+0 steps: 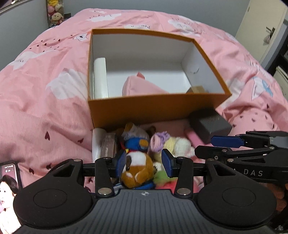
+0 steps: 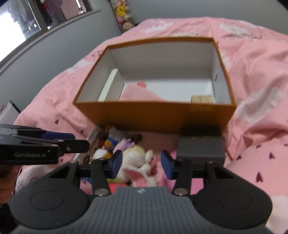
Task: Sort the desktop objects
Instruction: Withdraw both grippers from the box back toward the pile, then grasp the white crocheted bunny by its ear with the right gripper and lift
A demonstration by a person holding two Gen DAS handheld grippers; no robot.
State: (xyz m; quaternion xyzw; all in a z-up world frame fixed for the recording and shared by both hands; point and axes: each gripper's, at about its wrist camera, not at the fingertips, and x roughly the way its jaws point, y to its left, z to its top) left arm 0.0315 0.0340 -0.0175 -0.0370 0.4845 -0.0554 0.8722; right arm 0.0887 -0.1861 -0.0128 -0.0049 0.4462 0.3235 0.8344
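An orange box (image 1: 153, 111) with a white inside stands open on the bed. In it lie a white carton (image 1: 100, 77), a pink soft item (image 1: 142, 86) and a small tan box (image 1: 196, 89). Plush toys are piled in front of it. My left gripper (image 1: 144, 164) is open over a brown and white plush (image 1: 138, 167); its left pad is at the toy's side and its right pad is clear of it. My right gripper (image 2: 141, 164) is open around a white crocheted bunny (image 2: 138, 162), with a gap at the right pad. A dark grey box (image 2: 201, 145) lies just to the right.
A pink duvet (image 1: 45, 108) covers the bed all around. More toys, a blue plush (image 1: 135, 144) and a brown flat carton (image 1: 108, 145), lie in the pile. A lit phone (image 1: 9, 180) lies at the near left. A grey wall and stacked plush toys (image 2: 124, 16) are behind.
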